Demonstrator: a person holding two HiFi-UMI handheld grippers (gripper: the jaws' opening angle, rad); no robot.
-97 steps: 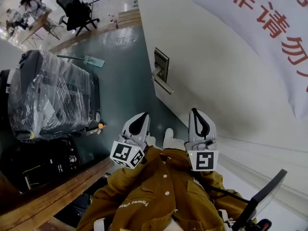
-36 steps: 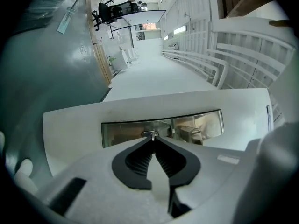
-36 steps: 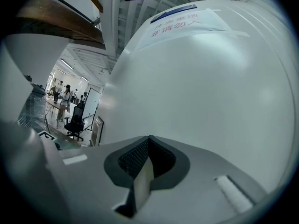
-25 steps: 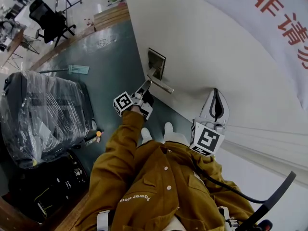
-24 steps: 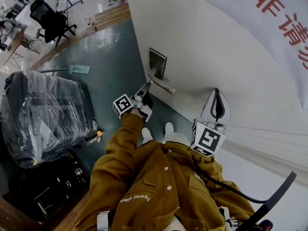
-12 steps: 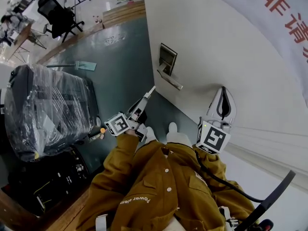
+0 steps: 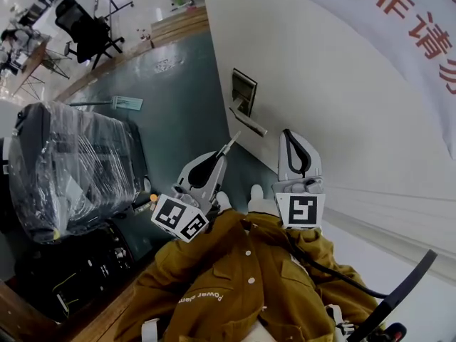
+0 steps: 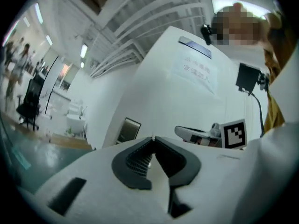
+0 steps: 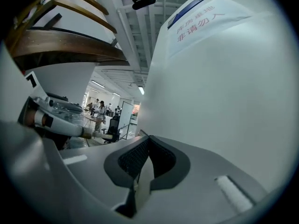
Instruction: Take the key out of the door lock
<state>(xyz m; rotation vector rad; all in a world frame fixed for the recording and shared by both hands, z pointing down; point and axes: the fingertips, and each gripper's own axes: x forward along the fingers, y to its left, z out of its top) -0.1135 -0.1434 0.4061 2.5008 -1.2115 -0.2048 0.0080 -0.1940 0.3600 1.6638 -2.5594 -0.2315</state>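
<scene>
Though near the lock (image 7: 243,93), the key (image 7: 231,144) juts from the left gripper (image 7: 221,157).

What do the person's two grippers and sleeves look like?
Both the left gripper and right gripper are white, tapering shells with a black teardrop opening between the fingers. Each carries a cube with black-and-white square markers. The sleeves are mustard-brown jacket fabric; a black cable trails behind the right gripper.

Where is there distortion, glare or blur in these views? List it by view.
Head view: sharp; glare on the plastic-wrapped black case. Left gripper view: heavy fisheye, dark corners, white door bulges. Right gripper view: same fisheye; washed-out ceiling light.
</scene>
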